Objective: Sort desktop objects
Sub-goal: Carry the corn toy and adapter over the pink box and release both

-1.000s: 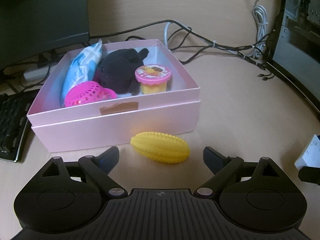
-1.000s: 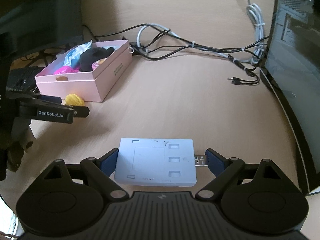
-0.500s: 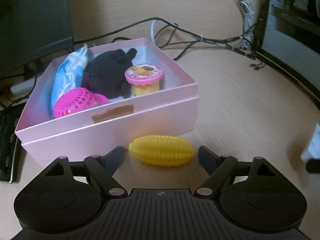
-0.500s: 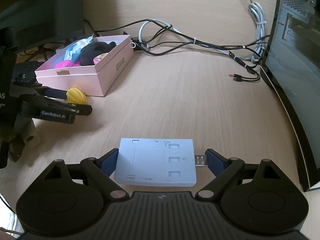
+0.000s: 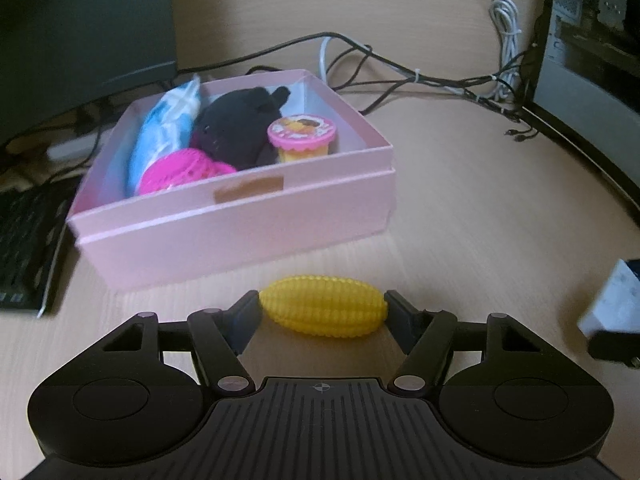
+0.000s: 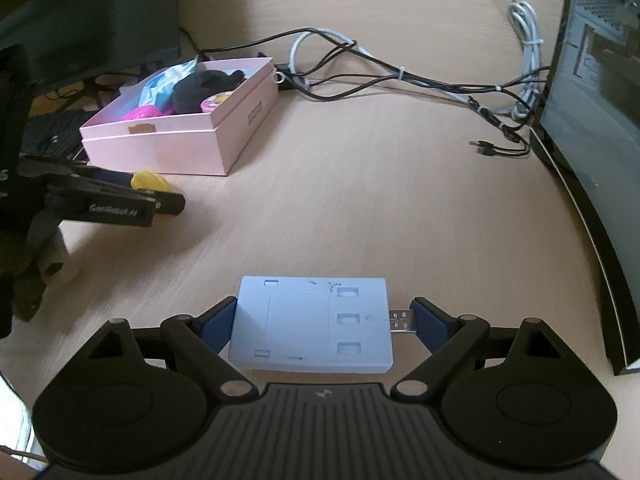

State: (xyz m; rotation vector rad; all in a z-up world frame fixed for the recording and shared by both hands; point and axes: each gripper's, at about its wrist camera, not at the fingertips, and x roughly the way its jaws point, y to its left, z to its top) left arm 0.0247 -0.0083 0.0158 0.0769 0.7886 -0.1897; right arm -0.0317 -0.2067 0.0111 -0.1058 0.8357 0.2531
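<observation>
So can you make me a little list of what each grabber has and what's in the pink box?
left gripper: jaws just closing, pads touching both ends of the yellow bumpy toy on the desk
right gripper: shut on the pale blue USB device, endwise
pink box: open, behind the yellow toy
in the box: black plush, pink mesh ball, pink-lidded cup, blue packet

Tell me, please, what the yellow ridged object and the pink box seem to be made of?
Yellow ridged object: probably soft rubber or silicone; matte surface with moulded rows of small bumps. How soft it is cannot be judged.
Pink box: likely cardboard with a smooth, slightly satin paper covering; thin straight walls, sharp folded edges, faint sheen along the rim.
</observation>
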